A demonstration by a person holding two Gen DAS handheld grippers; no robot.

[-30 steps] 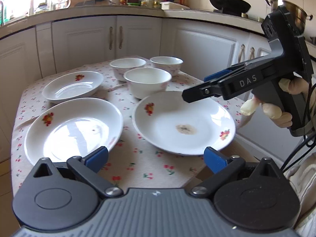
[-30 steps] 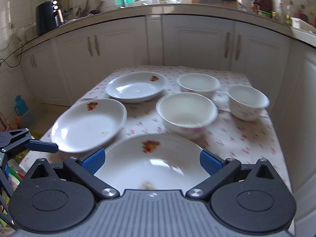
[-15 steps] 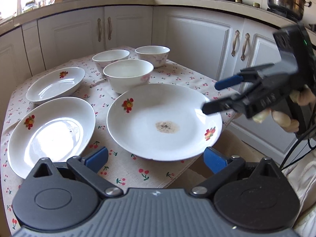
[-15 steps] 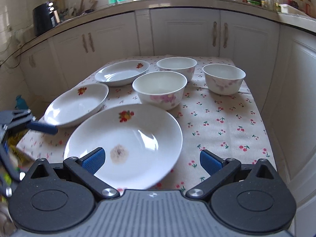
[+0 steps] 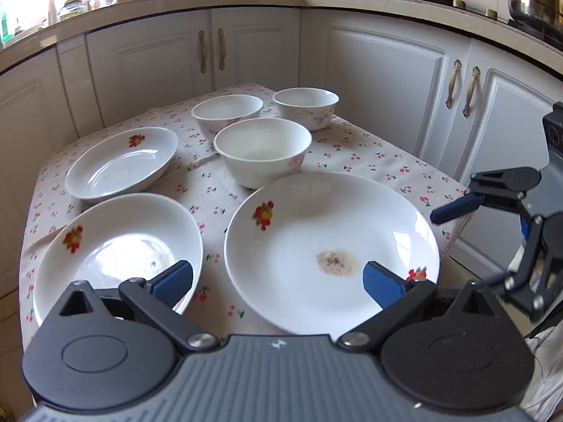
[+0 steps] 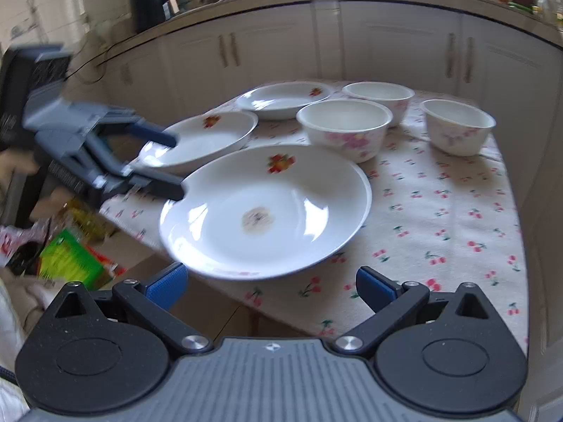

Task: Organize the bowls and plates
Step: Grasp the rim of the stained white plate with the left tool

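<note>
- Plates and bowls are set on a cherry-print tablecloth (image 5: 369, 161) over the tabletop.
- At the left edge, two plates are seen: the near plate (image 5: 119, 246) by the front corner and the far plate (image 5: 121, 163) behind it, close together.
- The left gripper (image 5: 278, 277) is held wide open above the front edge, gripping nothing.
- The big plate (image 5: 330, 242), stained at its centre, lies at the front edge, overhanging it slightly.
- Three bowls are grouped behind it: the front bowl (image 5: 262, 151) just beside its rim, the left bowl (image 5: 227, 110) and right bowl (image 5: 306, 105) towards the back edge.
- The right gripper (image 6: 269, 286) is held wide open and empty, off the front right corner.
</note>
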